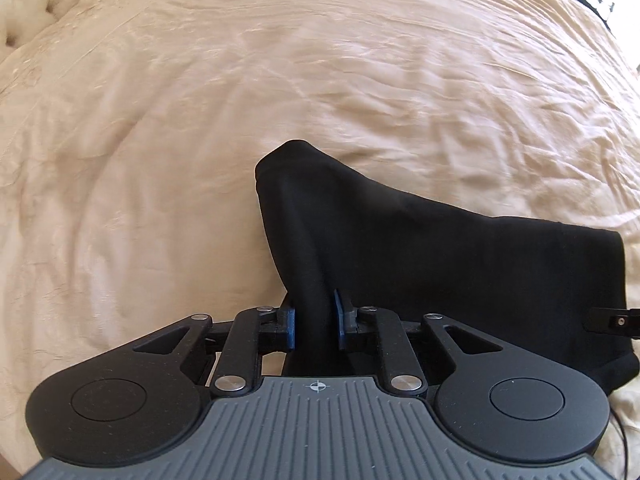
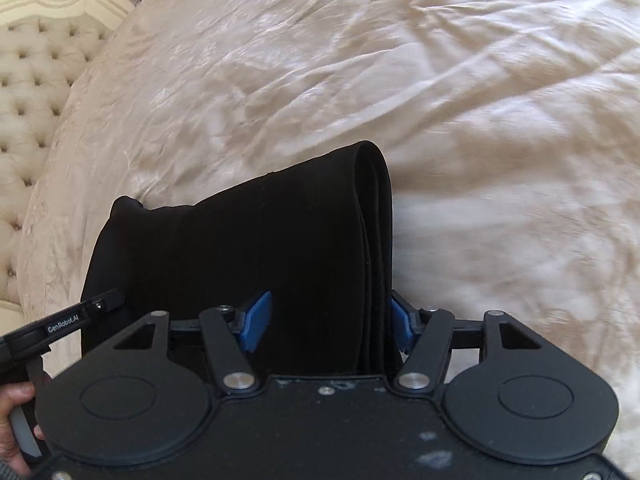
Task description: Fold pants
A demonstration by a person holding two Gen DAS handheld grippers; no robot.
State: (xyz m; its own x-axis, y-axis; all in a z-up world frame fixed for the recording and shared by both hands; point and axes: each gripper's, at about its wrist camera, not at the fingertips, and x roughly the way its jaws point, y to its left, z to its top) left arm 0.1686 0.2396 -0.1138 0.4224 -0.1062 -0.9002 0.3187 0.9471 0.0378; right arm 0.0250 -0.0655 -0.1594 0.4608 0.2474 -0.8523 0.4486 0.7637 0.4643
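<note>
Here the black pants (image 1: pixel 420 256) hang folded between the two grippers above the cream bedspread (image 1: pixel 200 100), filling the lower middle and lower right of the left wrist view. The left gripper (image 1: pixel 314 324) sits at the bottom centre of that view, its blue pads (image 1: pixel 291 326) pressed in close on a bunched ridge of the dark cloth that runs up between them to a rounded peak near the middle of the frame. From that peak the fabric slopes down toward the right edge, where a bit of the other gripper's black finger pokes in. In the right wrist view the pants (image 2: pixel 248 248) occupy the lower centre, with several stacked layers showing as a curved edge on the right side of the cloth. The right gripper (image 2: pixel 326 326) is clamped on this thicker stack, its blue pads (image 2: pixel 256 324) standing wider apart with the layers held between them. At the lower left of that frame the left gripper (image 2: pixel 72 320) reaches in and meets the cloth, and the person's hand (image 2: pixel 16 432) grips its handle at the very edge. A tufted headboard (image 2: pixel 28 92) fills the upper left corner, beside the rumpled bedspread (image 2: pixel 460 100).
</note>
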